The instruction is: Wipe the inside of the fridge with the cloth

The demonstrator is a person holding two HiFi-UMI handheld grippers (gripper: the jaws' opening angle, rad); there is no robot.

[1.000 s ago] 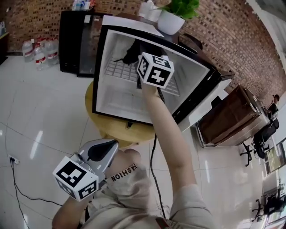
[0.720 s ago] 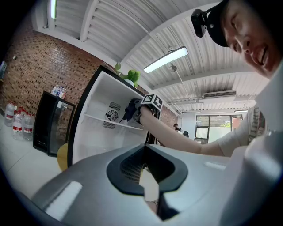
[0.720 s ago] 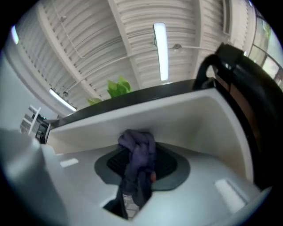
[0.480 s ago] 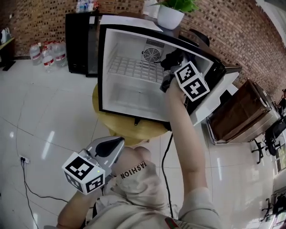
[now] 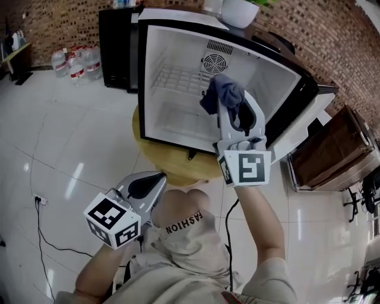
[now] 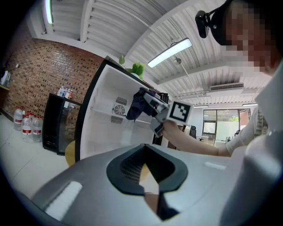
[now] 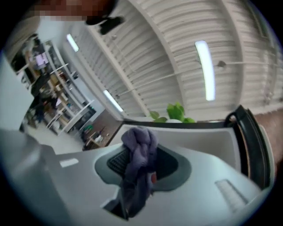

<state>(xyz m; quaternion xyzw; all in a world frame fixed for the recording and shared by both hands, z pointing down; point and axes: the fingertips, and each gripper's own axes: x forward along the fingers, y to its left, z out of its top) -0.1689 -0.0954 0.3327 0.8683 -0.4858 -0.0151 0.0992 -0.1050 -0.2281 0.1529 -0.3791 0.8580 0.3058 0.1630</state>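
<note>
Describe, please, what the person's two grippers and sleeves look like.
Both the left gripper and the right gripper have smooth light-grey tapering shells with dark-grey ribbed pads. Each carries a white cube printed with black square markers. The right arm shows a pale beige short sleeve.

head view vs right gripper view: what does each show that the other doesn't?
Head view only: the left gripper, held low; the wire shelf and fan; the round table; water bottles. Right gripper view only: ceiling lights and storage shelves across the room. Both: the right gripper shut on the cloth, the fridge, the potted plant on top.
</note>
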